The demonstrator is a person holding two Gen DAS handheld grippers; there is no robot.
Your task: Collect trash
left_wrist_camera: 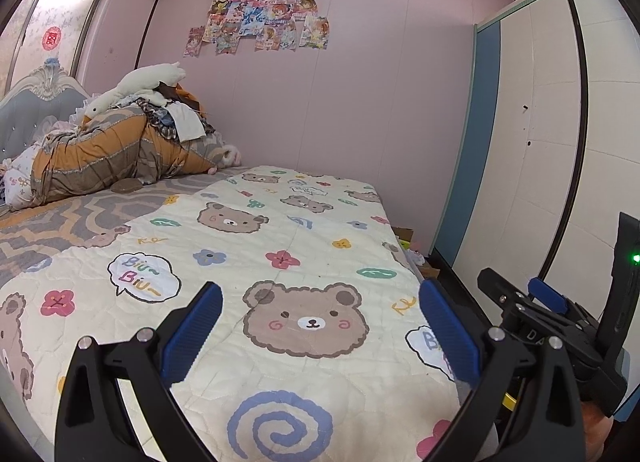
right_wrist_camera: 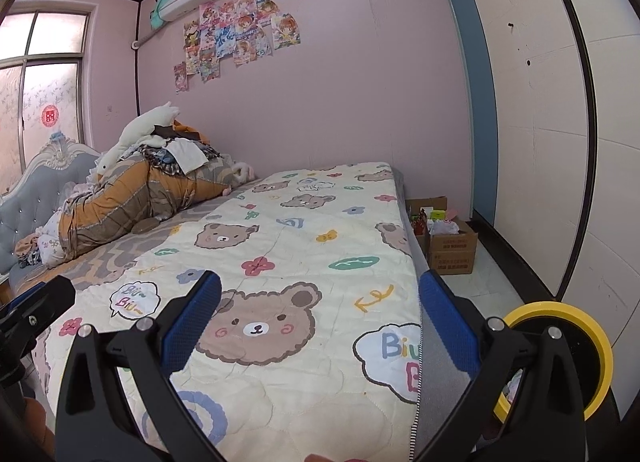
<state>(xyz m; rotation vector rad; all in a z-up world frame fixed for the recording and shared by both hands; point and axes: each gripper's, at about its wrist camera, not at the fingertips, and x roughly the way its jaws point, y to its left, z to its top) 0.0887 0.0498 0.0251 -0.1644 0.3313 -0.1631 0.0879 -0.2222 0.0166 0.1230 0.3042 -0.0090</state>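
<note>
My left gripper [left_wrist_camera: 320, 326] is open and empty, held above the bear-print bedspread [left_wrist_camera: 280, 246]. My right gripper [right_wrist_camera: 320, 322] is open and empty over the same bedspread [right_wrist_camera: 304, 238], near the bed's right edge; it also shows at the right of the left wrist view [left_wrist_camera: 536, 298]. A yellow-rimmed bin [right_wrist_camera: 576, 350] stands on the floor at the lower right, partly hidden behind my right finger. A cardboard box [right_wrist_camera: 452, 250] holding wrappers and scraps stands on the floor beside the bed's far corner. I see no loose trash on the bedspread.
A heap of quilt, clothes and plush toys [left_wrist_camera: 120, 141] lies at the head of the bed, by the padded headboard [left_wrist_camera: 36, 101]. A white wardrobe [right_wrist_camera: 560, 121] lines the right side, leaving a narrow floor aisle [right_wrist_camera: 492, 278]. Posters [left_wrist_camera: 260, 17] hang on the pink wall.
</note>
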